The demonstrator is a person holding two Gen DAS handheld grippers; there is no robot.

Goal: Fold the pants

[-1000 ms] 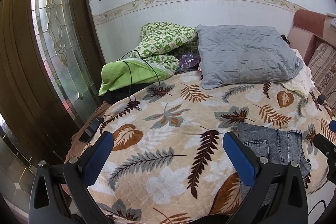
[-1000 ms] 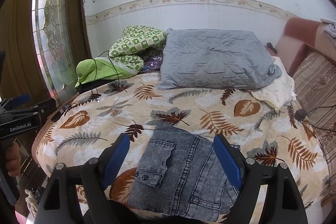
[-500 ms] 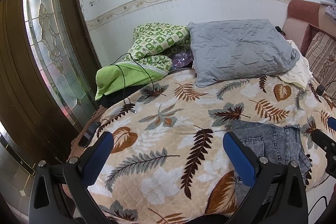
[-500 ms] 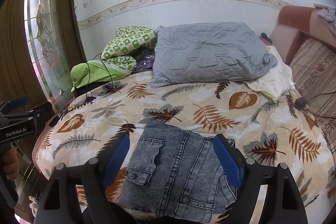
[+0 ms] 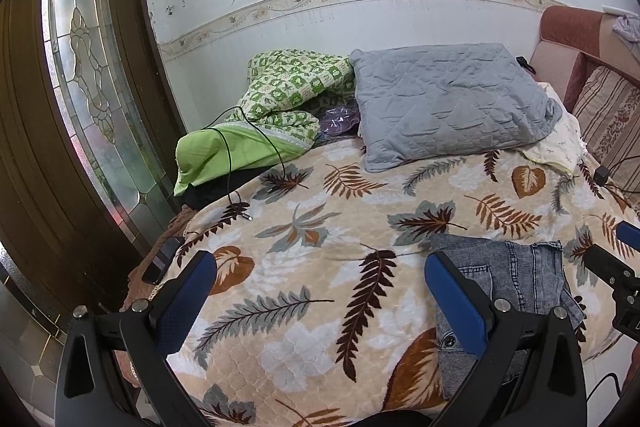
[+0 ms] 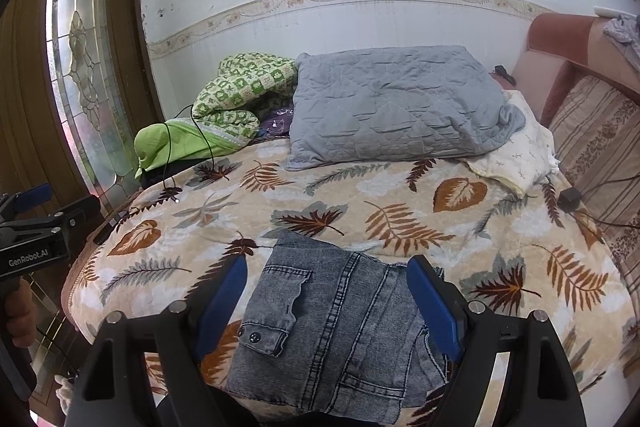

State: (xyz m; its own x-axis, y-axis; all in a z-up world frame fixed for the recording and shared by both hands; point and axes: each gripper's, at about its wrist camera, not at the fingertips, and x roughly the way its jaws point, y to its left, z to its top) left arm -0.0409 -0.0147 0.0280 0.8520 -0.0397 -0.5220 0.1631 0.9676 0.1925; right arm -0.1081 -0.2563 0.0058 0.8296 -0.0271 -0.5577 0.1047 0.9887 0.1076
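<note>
Grey denim pants [image 6: 332, 323] lie folded into a compact rectangle on the leaf-print bedspread [image 6: 400, 211], near the bed's front edge. A flap pocket with buttons faces up. My right gripper [image 6: 326, 301] is open and empty, raised above the folded pants with its blue pads on either side. My left gripper [image 5: 320, 291] is open and empty over the bare bedspread [image 5: 304, 227], left of the pants [image 5: 516, 275]. The right gripper's tip shows at the right edge of the left wrist view.
A grey quilted pillow [image 6: 396, 107], a green patterned blanket [image 6: 240, 91] and a cream cloth [image 6: 516, 155] lie at the back by the wall. A black cable [image 5: 236, 163] trails across the bed's left side. A wooden door with glass [image 5: 92, 75] stands left; a sofa [image 6: 592, 123] stands right.
Both grippers have drawn back and up from the bed, still open. The folded pants lie unmoved.
</note>
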